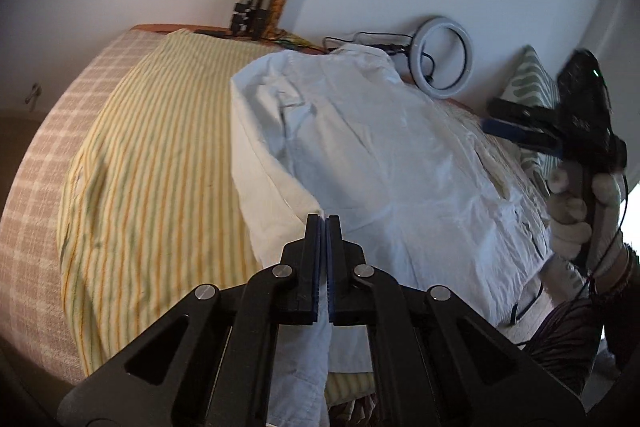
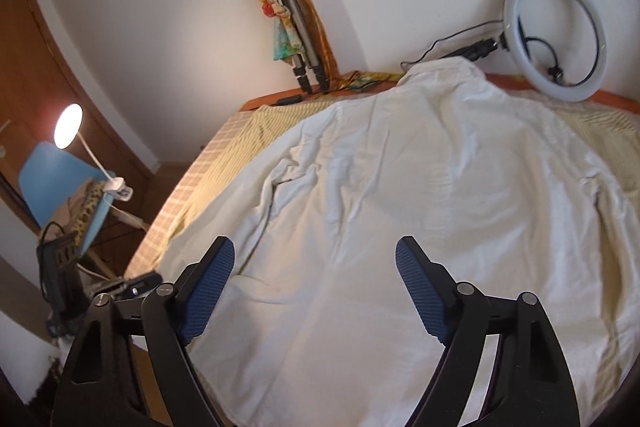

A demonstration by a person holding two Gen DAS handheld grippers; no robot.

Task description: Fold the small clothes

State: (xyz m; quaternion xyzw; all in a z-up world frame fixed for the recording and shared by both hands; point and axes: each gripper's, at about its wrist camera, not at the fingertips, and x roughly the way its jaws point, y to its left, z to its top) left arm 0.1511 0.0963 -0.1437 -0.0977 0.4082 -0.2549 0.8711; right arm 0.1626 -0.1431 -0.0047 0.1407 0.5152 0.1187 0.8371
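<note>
A white shirt (image 1: 380,155) lies spread on a bed with a yellow striped sheet (image 1: 160,155). My left gripper (image 1: 323,223) is shut on the shirt's near edge, and cloth hangs down below the fingers. The right gripper (image 1: 516,131) shows at the right of the left wrist view, held in a gloved hand above the shirt's far side. In the right wrist view the right gripper (image 2: 316,255) is open and empty, hovering over the shirt (image 2: 420,187), whose collar points toward the wall.
A ring light (image 2: 556,35) leans on the wall behind the bed. A folded tripod with a colourful cloth (image 2: 296,27) stands against the wall. A blue chair (image 2: 60,183) and a lit lamp (image 2: 68,127) stand left of the bed. A patterned pillow (image 1: 532,83) lies at the right.
</note>
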